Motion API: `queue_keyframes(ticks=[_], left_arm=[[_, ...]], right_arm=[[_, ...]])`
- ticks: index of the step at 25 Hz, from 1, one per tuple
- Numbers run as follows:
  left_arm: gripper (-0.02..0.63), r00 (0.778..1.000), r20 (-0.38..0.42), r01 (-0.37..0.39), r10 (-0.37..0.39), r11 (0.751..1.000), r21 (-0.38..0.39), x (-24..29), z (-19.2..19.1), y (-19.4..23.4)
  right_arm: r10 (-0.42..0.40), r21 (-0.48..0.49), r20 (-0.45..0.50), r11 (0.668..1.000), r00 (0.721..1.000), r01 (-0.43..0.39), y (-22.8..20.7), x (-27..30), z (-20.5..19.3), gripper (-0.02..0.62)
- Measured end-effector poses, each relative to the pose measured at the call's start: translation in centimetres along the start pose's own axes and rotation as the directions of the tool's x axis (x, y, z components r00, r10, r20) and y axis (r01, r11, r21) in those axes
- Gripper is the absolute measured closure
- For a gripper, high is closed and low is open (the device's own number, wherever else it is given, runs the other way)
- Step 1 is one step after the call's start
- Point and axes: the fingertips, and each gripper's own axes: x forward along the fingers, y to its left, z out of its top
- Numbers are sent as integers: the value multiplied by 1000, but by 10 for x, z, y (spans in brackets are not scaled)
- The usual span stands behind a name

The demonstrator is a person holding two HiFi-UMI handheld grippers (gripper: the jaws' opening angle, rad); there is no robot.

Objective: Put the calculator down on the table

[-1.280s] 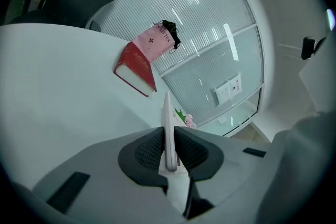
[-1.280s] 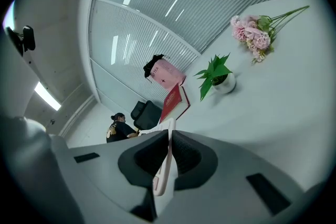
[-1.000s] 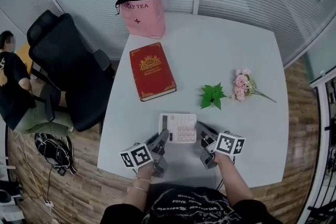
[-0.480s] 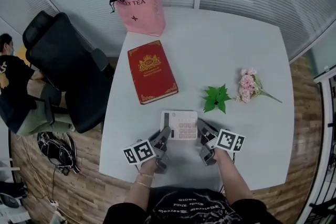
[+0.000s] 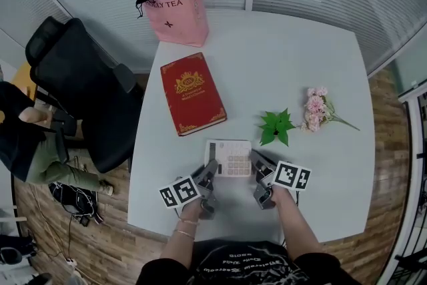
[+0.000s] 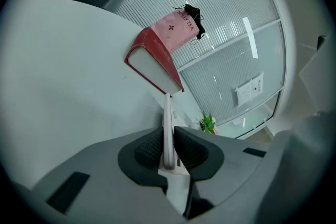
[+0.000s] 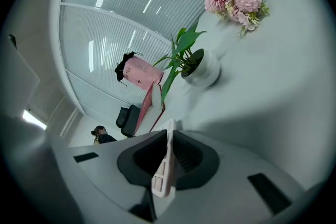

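Observation:
A white calculator (image 5: 229, 157) is at the near edge of the white table (image 5: 287, 50), held by both its short sides. My left gripper (image 5: 210, 171) is shut on its left edge; in the left gripper view the thin calculator (image 6: 167, 123) stands edge-on between the pads of that gripper (image 6: 168, 152). My right gripper (image 5: 255, 161) has the right edge between its jaws. In the right gripper view those jaws are opening, with the calculator (image 7: 166, 170) still touching the pads of the gripper (image 7: 169, 157). Whether the calculator rests on the table I cannot tell.
A red book (image 5: 192, 93) lies left of centre. A pink bag (image 5: 177, 13) stands at the far edge. A small green plant (image 5: 275, 125) and pink flowers (image 5: 315, 109) sit right of the calculator. A black chair (image 5: 80, 90) and a seated person (image 5: 27, 143) are left of the table.
Both grippers have sunk a little toward the table with the calculator between them. The person at the left has shifted in the seat.

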Motion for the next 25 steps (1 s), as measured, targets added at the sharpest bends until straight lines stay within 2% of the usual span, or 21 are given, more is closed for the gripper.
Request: queue_keyframes(ticks=[5,11,15,18,19,23,25], left_arm=[[528,999,-11,-34,34,999,30,2,1,1],[524,995,6,-101,101,993,57,6,-1,3],[514,987,30,-162,160,984,80,6,1,4],[506,975,51,-221,216,968,115,5,4,7],[484,973,55,-228,223,967,115,6,4,7],[326,977,65,-211,204,970,118,8,5,3],[297,974,79,-221,212,965,137,6,7,3]], right_arm=[[-6,18,-19,1000,1000,6,0,2,0,532],[24,36,-20,999,1000,-24,8,7,0,423],[13,4,-30,1000,999,-13,10,7,-3,395],[2,-37,-37,999,999,-3,12,7,-7,344],[-4,-55,-42,998,999,1,13,7,-9,330],[-31,-137,-52,990,998,24,13,5,-13,295],[-31,-170,-47,985,998,23,14,2,-12,287]])
